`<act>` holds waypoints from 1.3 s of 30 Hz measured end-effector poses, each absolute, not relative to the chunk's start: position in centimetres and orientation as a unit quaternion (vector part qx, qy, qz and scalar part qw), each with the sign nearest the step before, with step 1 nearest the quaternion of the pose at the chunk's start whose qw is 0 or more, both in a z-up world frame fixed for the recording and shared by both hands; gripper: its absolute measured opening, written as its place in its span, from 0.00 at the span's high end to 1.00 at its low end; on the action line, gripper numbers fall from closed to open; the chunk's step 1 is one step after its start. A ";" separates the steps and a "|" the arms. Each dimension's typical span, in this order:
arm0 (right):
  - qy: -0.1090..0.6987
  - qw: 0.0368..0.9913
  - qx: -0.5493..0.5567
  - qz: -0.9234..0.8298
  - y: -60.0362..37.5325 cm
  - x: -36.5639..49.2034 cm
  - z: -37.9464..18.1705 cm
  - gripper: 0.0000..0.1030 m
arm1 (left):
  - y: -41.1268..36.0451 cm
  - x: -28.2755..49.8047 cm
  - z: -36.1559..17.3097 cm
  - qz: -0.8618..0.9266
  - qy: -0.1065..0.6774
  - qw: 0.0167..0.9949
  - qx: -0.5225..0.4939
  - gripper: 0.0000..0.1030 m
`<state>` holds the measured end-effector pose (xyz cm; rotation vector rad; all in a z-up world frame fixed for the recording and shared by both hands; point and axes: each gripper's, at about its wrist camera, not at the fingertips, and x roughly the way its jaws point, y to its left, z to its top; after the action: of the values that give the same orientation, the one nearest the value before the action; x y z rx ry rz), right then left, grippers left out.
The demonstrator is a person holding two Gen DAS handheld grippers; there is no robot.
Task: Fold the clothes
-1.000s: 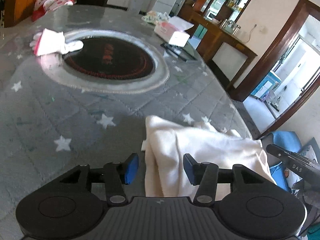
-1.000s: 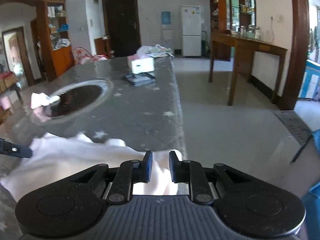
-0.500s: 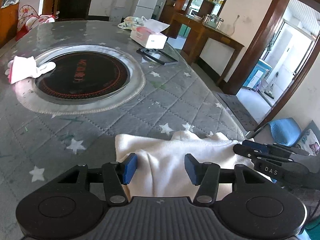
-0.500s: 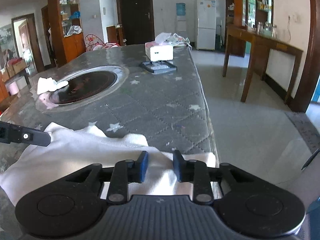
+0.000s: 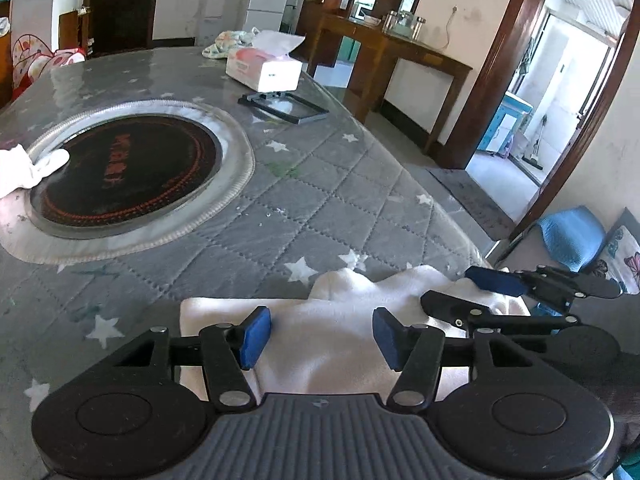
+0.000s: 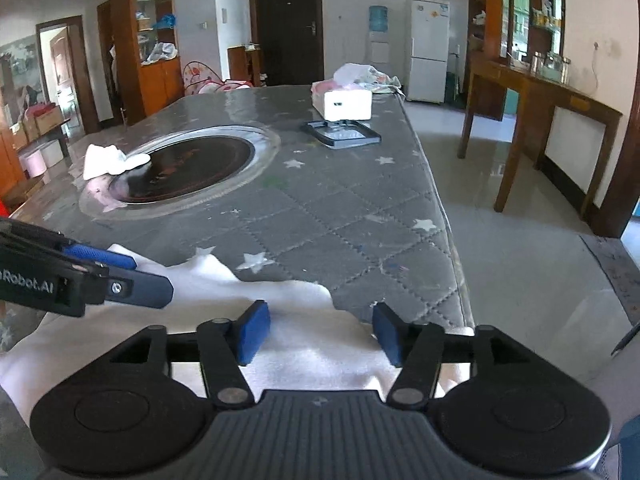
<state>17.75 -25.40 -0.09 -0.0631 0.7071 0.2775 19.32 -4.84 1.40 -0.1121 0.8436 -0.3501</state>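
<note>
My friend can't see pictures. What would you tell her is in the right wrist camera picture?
The open right gripper hangs over a white garment lying at the near edge of a grey, star-patterned table. The left gripper pokes in from the left over the same cloth. Farther back are a round black cooktop and a tissue box.

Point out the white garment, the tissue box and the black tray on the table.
white garment (image 5: pixel 340 344), left wrist view, on the cloth between the fingers.
tissue box (image 6: pixel 347 105), right wrist view, on its white end face.
black tray (image 6: pixel 342 134), right wrist view, on its inner floor.
</note>
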 end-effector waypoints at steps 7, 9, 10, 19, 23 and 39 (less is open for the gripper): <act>0.344 0.929 -0.028 0.134 -25.8 17.8 -0.1 0.32 | -5.0 19.9 1.0 -0.159 0.404 0.900 -0.048 0.39; 0.340 0.930 -0.027 0.134 -26.0 17.5 0.3 0.29 | -4.9 19.7 1.1 -0.156 0.403 0.901 -0.044 0.39; 0.339 0.931 -0.027 0.134 -26.1 17.4 0.5 0.25 | -4.8 19.7 1.2 -0.154 0.402 0.901 -0.042 0.39; 0.322 0.938 -0.044 0.119 -27.5 13.3 2.2 0.06 | -4.3 16.2 2.7 -0.163 0.384 0.909 -0.027 0.32; 0.315 0.942 -0.062 0.094 -28.1 10.9 2.2 0.00 | -4.3 13.9 3.0 -0.172 0.373 0.912 -0.016 0.28; 0.299 0.945 -0.129 0.012 -29.6 5.4 0.4 0.00 | -5.2 8.4 1.0 -0.172 0.366 0.914 0.021 0.20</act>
<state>5.40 -29.56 0.36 -0.2635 0.6092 0.0240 8.44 -5.16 1.01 0.0430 0.7546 -0.3544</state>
